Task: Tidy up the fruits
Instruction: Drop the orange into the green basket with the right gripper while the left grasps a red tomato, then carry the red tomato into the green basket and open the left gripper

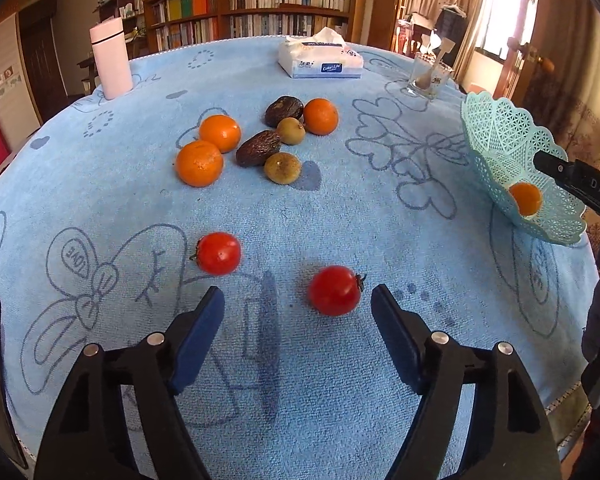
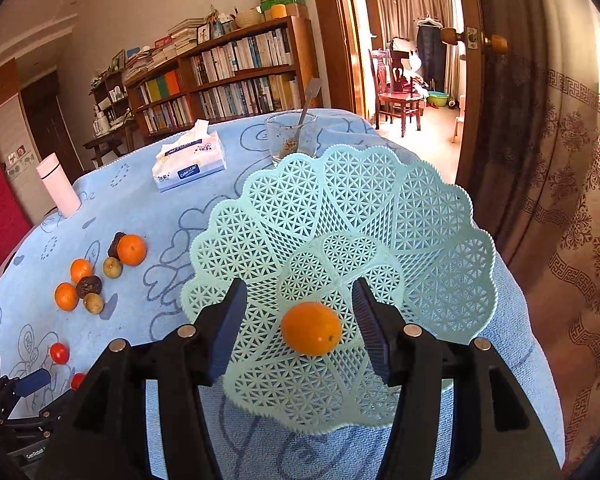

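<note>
Left tongs [image 1: 298, 300] stand released, parted over the surface [image 1: 340, 216] beside a tomato [image 1: 335, 290]. Right tongs [image 2: 300, 300] are released above the orange [image 2: 311, 328] lying in the basket [image 2: 380, 208] at the surface's right edge.

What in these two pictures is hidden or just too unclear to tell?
- Glass, right wrist view: the basket rim covers its base; its brownish contents are too small to identify.
- Dark fruits, left wrist view: too wrinkled and small to name.
- Right tool, left wrist view: cut off by the frame edge.
- Left tool, right wrist view: only partly visible at the corner.
- Tissue pack: small print unreadable.
</note>
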A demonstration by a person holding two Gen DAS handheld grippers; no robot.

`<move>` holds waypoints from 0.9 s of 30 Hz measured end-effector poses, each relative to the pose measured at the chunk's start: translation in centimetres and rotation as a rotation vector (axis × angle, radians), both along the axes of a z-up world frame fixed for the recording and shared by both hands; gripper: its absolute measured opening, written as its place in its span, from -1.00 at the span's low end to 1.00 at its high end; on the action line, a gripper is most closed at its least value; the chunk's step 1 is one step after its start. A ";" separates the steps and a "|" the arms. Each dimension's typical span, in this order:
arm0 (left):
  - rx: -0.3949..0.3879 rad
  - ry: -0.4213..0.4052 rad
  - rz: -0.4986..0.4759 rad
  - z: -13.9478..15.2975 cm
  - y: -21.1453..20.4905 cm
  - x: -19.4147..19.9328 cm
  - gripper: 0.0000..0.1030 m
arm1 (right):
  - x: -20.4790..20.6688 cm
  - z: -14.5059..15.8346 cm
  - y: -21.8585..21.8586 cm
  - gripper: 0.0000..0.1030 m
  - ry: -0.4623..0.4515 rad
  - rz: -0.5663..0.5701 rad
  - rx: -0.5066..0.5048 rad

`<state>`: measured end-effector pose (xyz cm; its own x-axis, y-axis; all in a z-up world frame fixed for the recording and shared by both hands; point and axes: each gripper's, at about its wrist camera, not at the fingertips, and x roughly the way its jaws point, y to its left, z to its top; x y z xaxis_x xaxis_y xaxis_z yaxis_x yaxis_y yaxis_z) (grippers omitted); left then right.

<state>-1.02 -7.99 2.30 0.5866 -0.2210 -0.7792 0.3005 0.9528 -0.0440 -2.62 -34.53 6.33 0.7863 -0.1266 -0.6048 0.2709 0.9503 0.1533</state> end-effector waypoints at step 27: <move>-0.096 -0.022 -0.238 4.5 -12.0 0.9 -0.42 | -5.5 0.8 -6.9 0.13 -0.144 -0.231 0.058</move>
